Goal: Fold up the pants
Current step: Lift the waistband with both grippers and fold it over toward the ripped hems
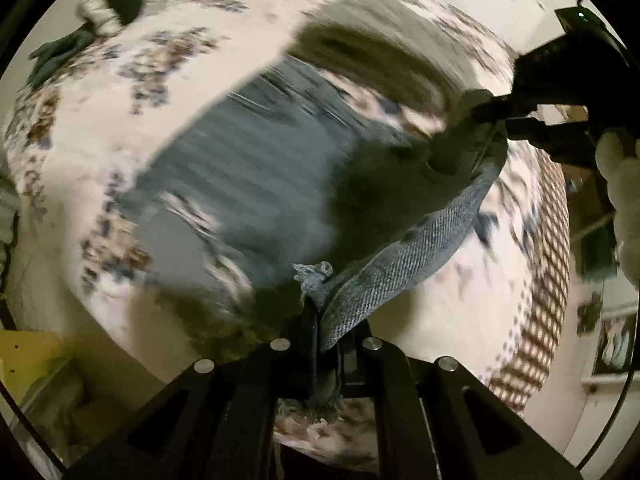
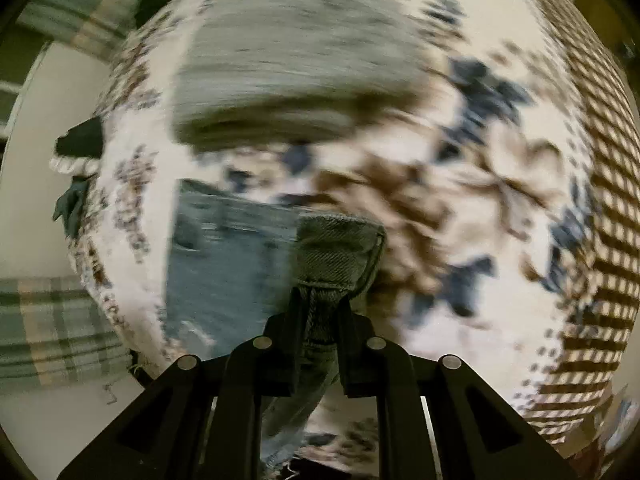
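Blue denim pants (image 1: 240,176) lie on a floral bedspread (image 1: 168,80), blurred by motion. My left gripper (image 1: 320,320) is shut on a frayed hem end of the pants (image 1: 384,272) and holds it lifted. My right gripper (image 2: 320,300) is shut on another hem fold of the pants (image 2: 340,248); the rest of the denim (image 2: 224,256) lies below to the left. The right gripper also shows in the left wrist view (image 1: 496,120), pinching the same raised strip of denim.
A grey folded garment (image 2: 296,64) lies on the bedspread beyond the pants, also in the left wrist view (image 1: 384,40). Dark and white clothes (image 1: 108,4) sit at the far left edge of the bed. A plaid cloth (image 2: 52,328) lies at left. The bedspread's checked border (image 2: 600,200) runs along the right.
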